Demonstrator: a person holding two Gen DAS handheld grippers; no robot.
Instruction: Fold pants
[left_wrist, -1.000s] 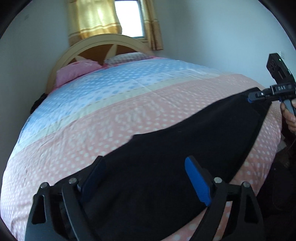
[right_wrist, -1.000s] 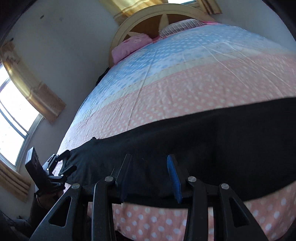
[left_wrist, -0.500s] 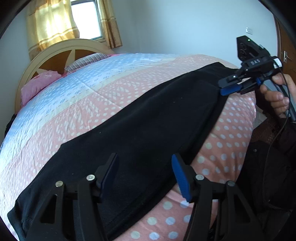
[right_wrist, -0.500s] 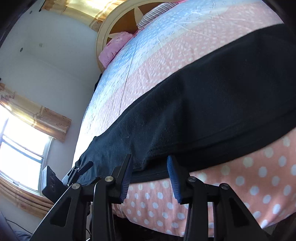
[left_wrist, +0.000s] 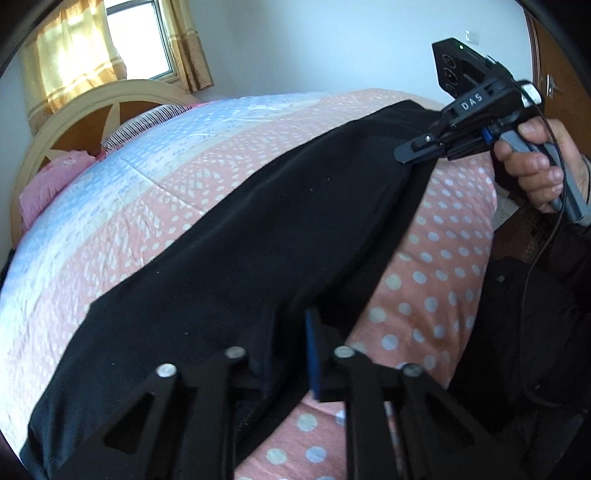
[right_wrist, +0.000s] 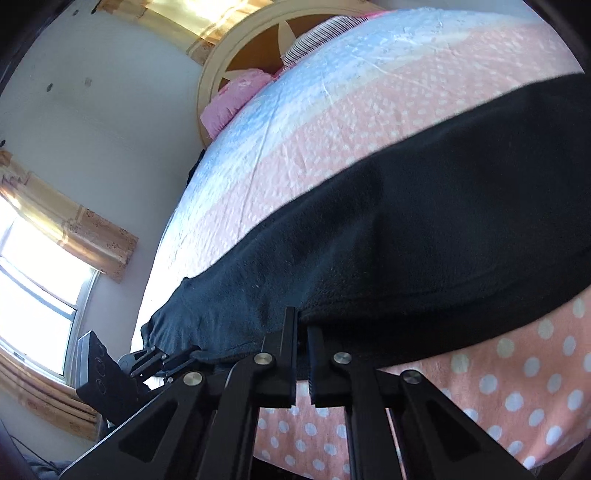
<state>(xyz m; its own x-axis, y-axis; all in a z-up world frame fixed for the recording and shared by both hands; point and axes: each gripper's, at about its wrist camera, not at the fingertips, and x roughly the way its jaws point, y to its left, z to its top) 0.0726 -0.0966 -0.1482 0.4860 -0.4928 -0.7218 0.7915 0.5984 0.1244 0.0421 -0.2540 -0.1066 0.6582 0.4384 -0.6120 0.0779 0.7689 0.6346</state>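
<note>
Black pants (left_wrist: 277, 221) lie stretched across the pink dotted bedspread near the bed's front edge, also filling the right wrist view (right_wrist: 406, 221). My left gripper (left_wrist: 287, 317) is closing, and its blue pads pinch a fold of the near hem; from the other side the left gripper (right_wrist: 184, 354) grips the pants' far left end. My right gripper (right_wrist: 301, 325) is closing too, its fingers nearly together on the pants' near edge. In the left wrist view the right gripper (left_wrist: 406, 153) bites the pants' far right end, held by a hand (left_wrist: 535, 173).
The bedspread (left_wrist: 166, 177) runs pink, cream and blue toward a pink pillow (left_wrist: 40, 184) and a round headboard (left_wrist: 92, 96). A curtained window (right_wrist: 33, 295) is on the left wall. The person's dark clothing (left_wrist: 517, 332) stands against the bed's right edge.
Both grippers went from open above the pants to pinched on the near edge. The left wrist view swung and rolled toward the right gripper's end.
</note>
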